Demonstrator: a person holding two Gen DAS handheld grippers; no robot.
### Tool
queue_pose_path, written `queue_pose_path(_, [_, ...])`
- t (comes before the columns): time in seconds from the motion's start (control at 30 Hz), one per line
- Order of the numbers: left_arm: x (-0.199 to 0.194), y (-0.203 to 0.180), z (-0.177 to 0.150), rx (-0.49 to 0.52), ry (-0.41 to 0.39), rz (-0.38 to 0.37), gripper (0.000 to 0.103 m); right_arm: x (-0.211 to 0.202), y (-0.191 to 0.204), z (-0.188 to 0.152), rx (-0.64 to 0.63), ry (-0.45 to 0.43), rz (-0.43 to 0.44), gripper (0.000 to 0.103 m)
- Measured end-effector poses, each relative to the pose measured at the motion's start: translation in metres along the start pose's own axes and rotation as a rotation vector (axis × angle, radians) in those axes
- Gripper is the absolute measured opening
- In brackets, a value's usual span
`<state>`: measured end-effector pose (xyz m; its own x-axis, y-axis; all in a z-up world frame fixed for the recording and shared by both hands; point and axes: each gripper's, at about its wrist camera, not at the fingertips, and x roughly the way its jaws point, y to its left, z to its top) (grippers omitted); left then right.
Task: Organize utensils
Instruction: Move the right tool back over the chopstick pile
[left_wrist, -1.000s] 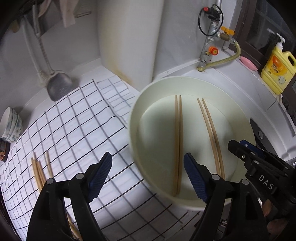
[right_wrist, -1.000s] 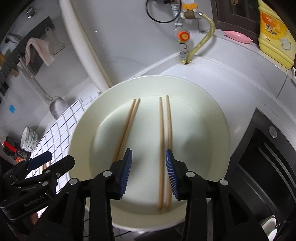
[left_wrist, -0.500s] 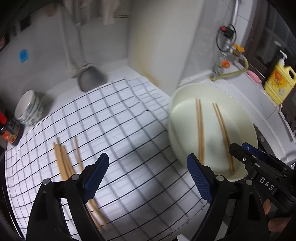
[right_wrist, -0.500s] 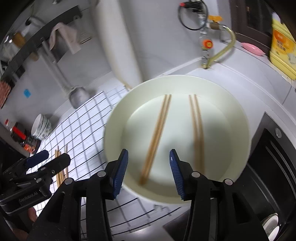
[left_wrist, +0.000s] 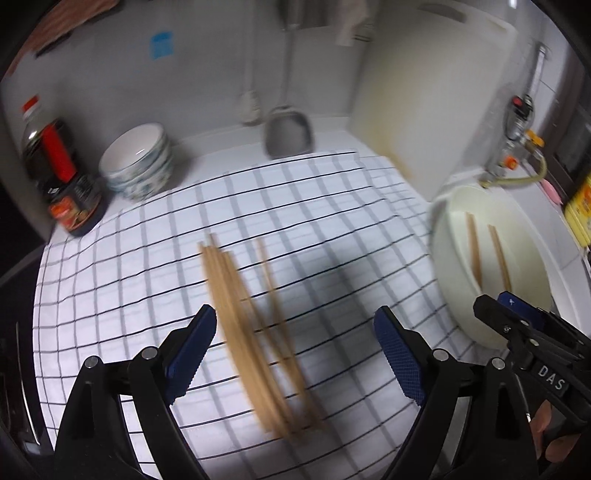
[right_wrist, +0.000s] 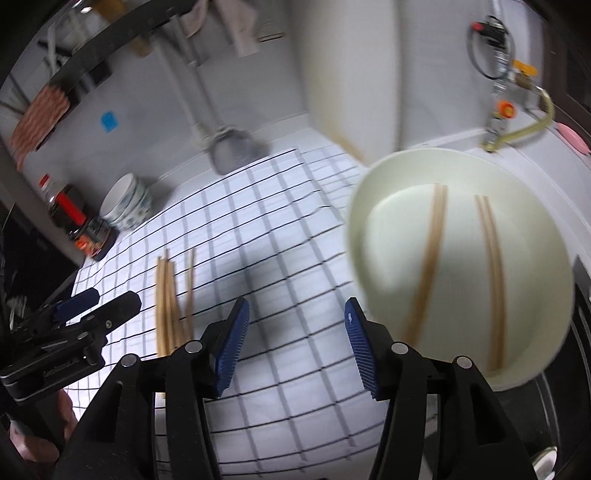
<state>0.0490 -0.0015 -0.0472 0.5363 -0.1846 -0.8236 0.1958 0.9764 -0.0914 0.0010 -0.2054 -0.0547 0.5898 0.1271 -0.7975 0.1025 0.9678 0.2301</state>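
Several loose wooden chopsticks (left_wrist: 251, 332) lie in a blurred bundle on the white checked cloth (left_wrist: 147, 266). My left gripper (left_wrist: 295, 350) hangs over them, open, with the bundle seen between its blue pads and apart from them. A cream basin (left_wrist: 450, 229) at the right holds two pairs of chopsticks (right_wrist: 428, 266) (right_wrist: 491, 277). My right gripper (right_wrist: 295, 349) is above the cloth just left of the basin (right_wrist: 369, 177); its jaws are opening with nothing between them. The loose chopsticks (right_wrist: 170, 295) lie to its left, beside the left gripper (right_wrist: 107, 299).
A stack of bowls (left_wrist: 138, 166) and a dark sauce bottle (left_wrist: 59, 177) stand at the cloth's far left. A metal spatula (left_wrist: 288, 134) hangs by the wall, next to a leaning white board (left_wrist: 424, 92). Tap valves (left_wrist: 517, 122), a yellow soap bottle (left_wrist: 581, 210) and a dark sink (right_wrist: 580, 369) sit right.
Both views have swung left, from over the basin to over the checked cloth. The loose chopsticks now lie under the left gripper. The right jaws stand wider apart.
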Motion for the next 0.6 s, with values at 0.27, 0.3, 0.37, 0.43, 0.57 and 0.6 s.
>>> queue_pose_path(0.27, [0.006, 0.054, -0.009, -0.061, 0.013, 0.050, 0.085, 0.028, 0.047, -0.005, -0.055, 0.031, 0.054, 0.052])
queue_pose_path(0.3, [0.007, 0.060, -0.011, -0.066, 0.015, 0.057, 0.085, 0.031, 0.051, -0.007, -0.059, 0.034, 0.057, 0.052])
queue_pose_path(0.37, [0.011, 0.070, -0.013, -0.076, 0.019, 0.064, 0.085, 0.039, 0.060, -0.010, -0.069, 0.046, 0.063, 0.052])
queue_pose_path(0.43, [0.014, 0.080, -0.017, -0.089, 0.026, 0.073, 0.085, 0.049, 0.068, -0.013, -0.083, 0.060, 0.061, 0.052])
queue_pose_path(0.57, [0.023, 0.097, -0.023, -0.112, 0.044, 0.085, 0.085, 0.064, 0.079, -0.017, -0.103, 0.087, 0.065, 0.052])
queue_pose_path(0.6, [0.025, 0.099, -0.024, -0.115, 0.047, 0.087, 0.085, 0.069, 0.082, -0.019, -0.111, 0.093, 0.067, 0.052])
